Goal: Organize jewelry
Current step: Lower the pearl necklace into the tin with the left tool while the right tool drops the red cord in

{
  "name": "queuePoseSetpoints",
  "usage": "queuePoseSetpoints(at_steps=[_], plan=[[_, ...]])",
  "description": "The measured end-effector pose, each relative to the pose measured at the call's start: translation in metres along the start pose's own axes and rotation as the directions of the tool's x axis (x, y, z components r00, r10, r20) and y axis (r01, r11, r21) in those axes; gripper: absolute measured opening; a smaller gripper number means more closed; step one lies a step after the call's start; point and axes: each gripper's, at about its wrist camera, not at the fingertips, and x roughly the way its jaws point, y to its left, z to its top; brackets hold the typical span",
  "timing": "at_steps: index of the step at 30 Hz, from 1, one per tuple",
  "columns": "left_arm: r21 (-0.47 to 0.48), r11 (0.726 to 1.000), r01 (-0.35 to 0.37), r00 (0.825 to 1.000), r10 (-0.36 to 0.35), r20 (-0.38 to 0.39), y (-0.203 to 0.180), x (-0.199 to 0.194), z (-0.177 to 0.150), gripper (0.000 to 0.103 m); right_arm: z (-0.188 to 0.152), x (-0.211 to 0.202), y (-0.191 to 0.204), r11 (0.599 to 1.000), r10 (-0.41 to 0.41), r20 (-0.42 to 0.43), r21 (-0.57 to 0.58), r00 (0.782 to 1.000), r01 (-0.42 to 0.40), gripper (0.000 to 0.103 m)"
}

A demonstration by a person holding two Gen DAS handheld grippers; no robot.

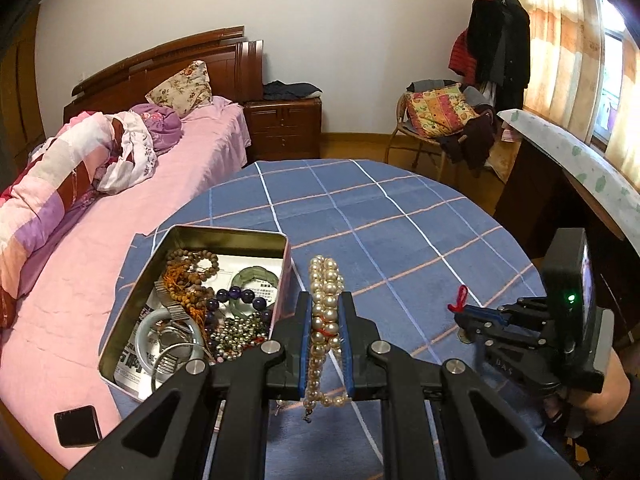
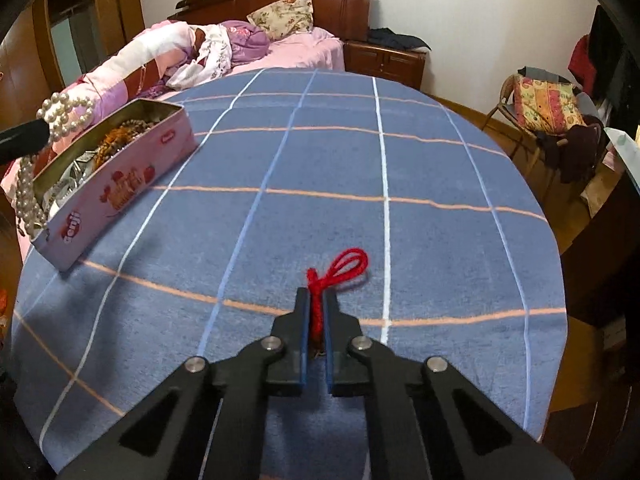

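Note:
My left gripper [image 1: 326, 300] is shut on a pearl necklace [image 1: 325, 320] and holds it just right of an open pink tin [image 1: 224, 232]. The tin holds wooden beads, purple beads, a green bangle and metal bangles. The necklace also shows in the right wrist view [image 2: 60, 114], hanging beside the tin [image 2: 120, 188]. My right gripper [image 2: 317, 294] is shut on a red cord [image 2: 340, 270], low over the blue checked tablecloth [image 2: 360, 160]. The right gripper also shows in the left wrist view [image 1: 460, 312] with the red cord [image 1: 460, 298] sticking up.
The round table stands beside a pink bed [image 1: 120, 200] with a rolled quilt. A dark phone-like slab [image 1: 78, 426] lies on the bed near the table edge. A chair with clothes [image 1: 440, 120] and a nightstand [image 1: 282, 124] stand behind.

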Motion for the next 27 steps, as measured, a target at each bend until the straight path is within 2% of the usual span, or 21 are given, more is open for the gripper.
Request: queuePoseSetpoints(at_steps=[7, 15, 21, 27], plan=[[-0.013, 0.999, -0.036, 0.999, 0.036, 0.021, 0.020, -0.009, 0.005, 0.012, 0.025, -0.038, 0.023, 0.999, 0.029, 0.119, -0.038, 0.992, -0.024, 0.007], [-0.036, 0.996, -0.087, 0.994, 0.089, 0.056, 0.048, -0.024, 0.013, 0.012, 0.073, -0.080, 0.072, 0.986, 0.116, 0.243, -0.145, 0.963, -0.082, 0.007], [-0.061, 0.990, -0.128, 0.989, 0.132, 0.063, 0.071, -0.026, 0.015, 0.012, 0.100, -0.083, 0.108, 0.969, 0.182, 0.277, -0.216, 0.944, -0.123, 0.007], [-0.097, 0.984, -0.150, 0.987, 0.154, 0.038, 0.093, -0.017, 0.010, 0.012, 0.110, -0.061, 0.134, 0.954, 0.234, 0.265, -0.247, 0.935, -0.169, 0.007]])
